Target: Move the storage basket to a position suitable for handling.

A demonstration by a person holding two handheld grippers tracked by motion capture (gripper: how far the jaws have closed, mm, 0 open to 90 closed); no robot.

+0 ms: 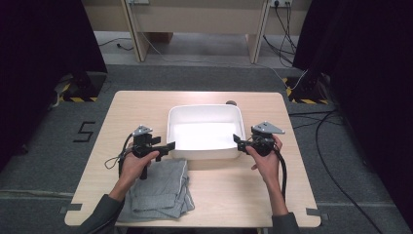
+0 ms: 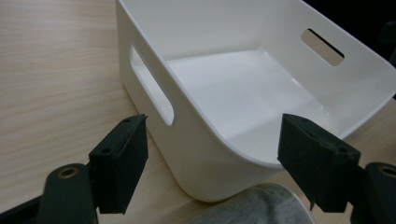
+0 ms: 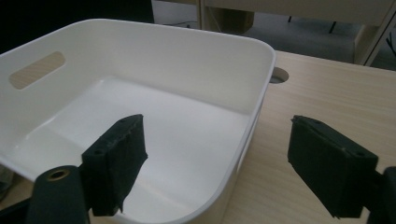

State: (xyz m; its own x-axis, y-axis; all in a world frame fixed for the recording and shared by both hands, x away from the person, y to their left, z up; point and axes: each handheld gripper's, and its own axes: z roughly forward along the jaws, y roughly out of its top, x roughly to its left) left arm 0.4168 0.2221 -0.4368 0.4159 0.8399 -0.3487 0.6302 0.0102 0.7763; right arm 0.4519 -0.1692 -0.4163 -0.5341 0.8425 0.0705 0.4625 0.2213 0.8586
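Bin (image 1: pixel 205 130) at table (image 1: pixel 146 105) centre, white, empty, a gripper at each near corner.
Left gripper (image 1: pixel 169 146) jaws apart, straddling near-left corner wall, pads not pressing. Right gripper (image 1: pixel 236 139) jaws apart over near-right rim, nothing clamped. Grey folded cloth (image 1: pixel 158 187) lies just in front of bin, near left hand (image 1: pixel 134 165).

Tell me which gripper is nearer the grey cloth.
Left. The left gripper sits at the white bin's left near corner, right over the cloth's far edge. The right gripper is at the bin's right side, clear across from the cloth.
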